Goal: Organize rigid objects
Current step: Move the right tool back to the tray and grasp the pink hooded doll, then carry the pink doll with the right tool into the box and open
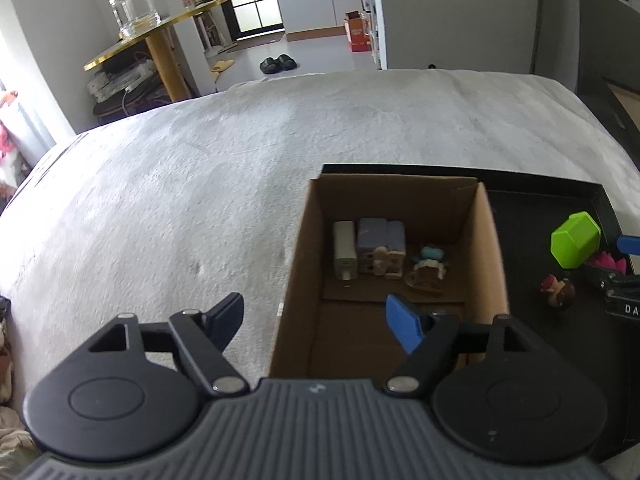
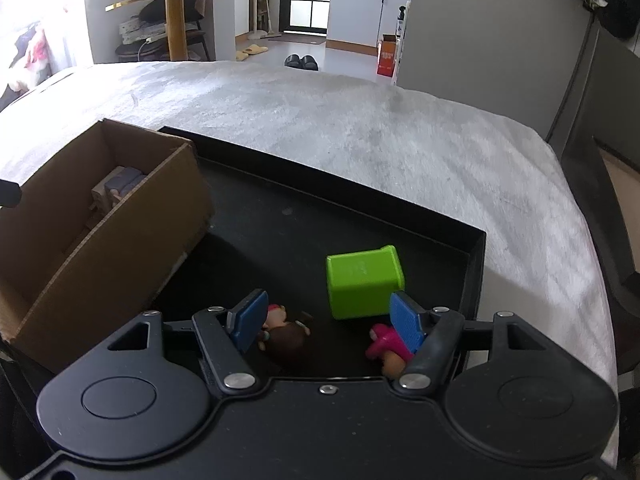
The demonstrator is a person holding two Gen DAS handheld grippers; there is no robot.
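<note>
An open cardboard box (image 1: 490,248) stands on the left part of a black tray (image 2: 476,248). Inside it lie a white charger (image 1: 345,254), a grey-blue block toy (image 1: 380,246) and a small teal-and-white figure (image 1: 429,266). My left gripper (image 1: 320,322) is open and empty, straddling the box's left wall. On the tray lie a green block (image 2: 362,282), a brown figurine (image 2: 286,334) and a pink toy (image 2: 386,342). My right gripper (image 2: 328,320) is open and empty, just above the tray, between the brown figurine and the pink toy.
The tray rests on a grey plush bed cover (image 2: 400,140). A gold round table (image 1: 160,32) with a glass jar (image 1: 132,4) stands beyond the bed at the left. A dark chair (image 2: 600,128) is at the right edge.
</note>
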